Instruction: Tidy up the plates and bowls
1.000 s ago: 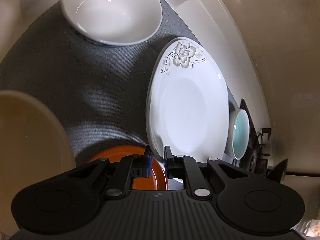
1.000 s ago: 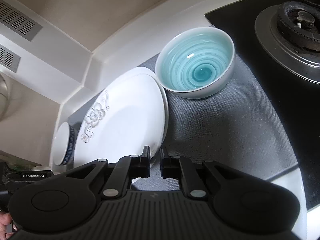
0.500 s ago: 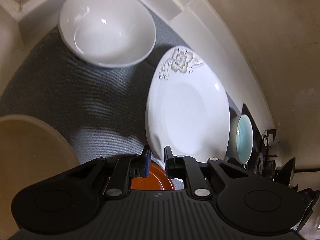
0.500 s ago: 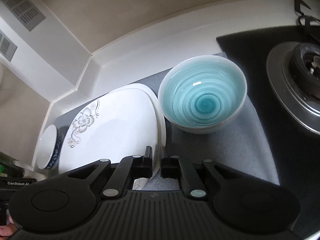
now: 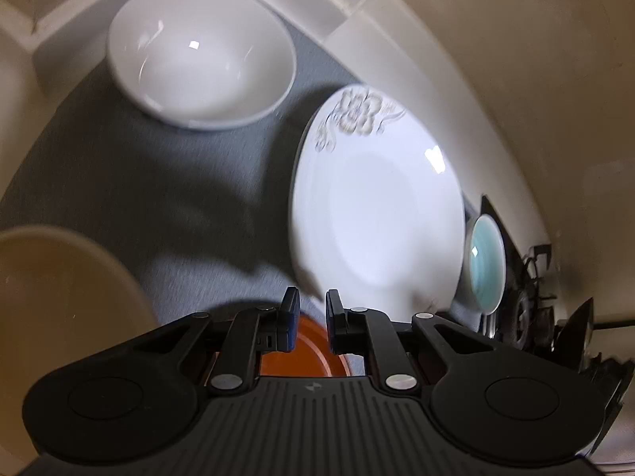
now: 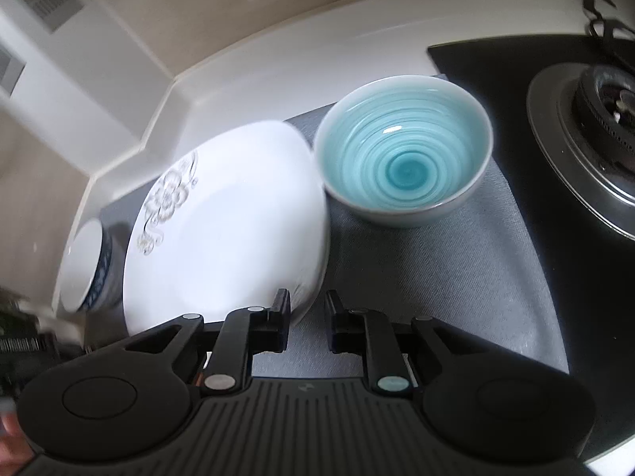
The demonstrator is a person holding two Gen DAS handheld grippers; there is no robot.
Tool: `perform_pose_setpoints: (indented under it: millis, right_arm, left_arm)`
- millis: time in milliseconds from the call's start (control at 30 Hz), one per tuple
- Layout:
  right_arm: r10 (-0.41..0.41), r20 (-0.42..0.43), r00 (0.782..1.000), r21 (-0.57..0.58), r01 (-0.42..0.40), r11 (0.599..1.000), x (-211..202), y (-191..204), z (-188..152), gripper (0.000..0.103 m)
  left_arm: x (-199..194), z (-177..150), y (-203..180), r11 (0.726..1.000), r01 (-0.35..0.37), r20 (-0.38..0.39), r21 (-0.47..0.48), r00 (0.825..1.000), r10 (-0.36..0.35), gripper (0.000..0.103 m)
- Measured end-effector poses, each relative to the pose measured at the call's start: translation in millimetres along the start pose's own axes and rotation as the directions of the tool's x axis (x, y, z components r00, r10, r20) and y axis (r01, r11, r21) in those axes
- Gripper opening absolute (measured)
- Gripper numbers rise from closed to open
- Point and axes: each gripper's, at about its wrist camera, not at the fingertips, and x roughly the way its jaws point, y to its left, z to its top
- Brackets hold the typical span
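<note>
Floral plate [image 6: 222, 238] unheld, right gripper [image 6: 307, 309] opening

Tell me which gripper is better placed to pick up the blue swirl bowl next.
Right. The blue swirl bowl sits close ahead of the right gripper, whose empty jaws are opening; from the left gripper it lies beyond the flowered plate.

Black hand-held gripper [image 5: 309, 313] (ribbed body), silver screws

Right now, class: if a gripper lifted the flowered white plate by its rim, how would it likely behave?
The flowered white plate looks glazed and glossy, so narrow pads would probably slip. It looks rigid ceramic, likely chipping if knocked against the blue bowl beside it. Wide and shallow, it would probably sag from a rim grip.
</note>
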Motion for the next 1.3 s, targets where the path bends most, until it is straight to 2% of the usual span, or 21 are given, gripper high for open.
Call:
perform_pose_setpoints:
  millis: [167,367,433,500,567,633,700,767,967,1133,1167,1233,1267,1300]
  right_arm:
    - [-0.012,0.015,1.0,-0.046,0.013,0.999,3,1,3,0.019]
    - [0.018,-0.022,1.0,0.02,-0.018,1.0,5,-6,7,0.021]
    - [0.03,-0.033,0.999,0.053,-0.028,0.998,7,-9,7,0.03]
    - [0.034,-0.033,0.999,0.071,-0.032,0.997,9,-12,7,0.056]
    - [0.058,-0.036,0.998,0.091,-0.055,0.994,13,-15,7,0.059]
    - [0.078,-0.045,0.996,0.09,-0.074,0.993,17,-15,7,0.056]
    - [0.081,-0.048,0.996,0.075,-0.077,0.994,19,-15,4,0.027]
    - [0.103,-0.04,0.994,0.081,-0.1,0.992,16,-14,0,0.019]
    - [0.074,-0.06,0.995,0.079,-0.069,0.995,13,-3,-3,0.018]
    - [0.075,-0.058,0.995,0.044,-0.073,0.996,12,0,-5,0.019]
    - [0.087,-0.061,0.994,0.055,-0.084,0.995,11,-3,-6,0.021]
    - [0.086,-0.073,0.994,0.1,-0.079,0.992,5,-10,-11,0.037]
    - [0.09,-0.072,0.993,0.113,-0.081,0.99,0,-13,-16,0.048]
    - [0.107,-0.075,0.991,0.119,-0.098,0.988,-5,-14,-23,0.05]
  left_arm:
    - [0,-7,4,1.0,0.001,-0.005,-0.013,1.0,-0.001,0.013]
    - [-11,9,11,0.998,0.013,0.05,-0.061,0.999,-0.01,0.013]
    - [-12,14,13,0.996,0.026,0.059,-0.08,0.998,-0.021,0.013]
    - [-7,20,11,0.997,0.026,0.053,-0.076,0.998,-0.022,0.013]
    - [-1,24,8,0.997,0.023,0.034,-0.072,0.999,-0.02,0.013]
    - [6,27,3,0.999,0.002,0.026,-0.048,1.0,-0.001,0.014]
    - [10,30,1,1.0,-0.023,0.027,-0.02,0.999,0.024,0.015]
    - [13,30,-1,0.999,-0.052,0.016,0.012,0.999,0.052,0.011]
    - [15,39,-4,0.994,-0.073,0.007,0.075,0.997,0.073,0.011]
    - [15,41,-5,0.993,-0.084,0.003,0.088,0.996,0.084,0.011]
    - [13,39,-5,0.992,-0.085,0.002,0.089,0.996,0.085,0.011]
    - [8,38,-6,0.993,-0.09,-0.012,0.076,0.996,0.091,0.012]
    - [4,34,-7,0.992,-0.095,-0.012,0.08,0.995,0.096,0.015]
    - [0,29,-9,0.99,-0.1,-0.012,0.1,0.995,0.102,0.023]
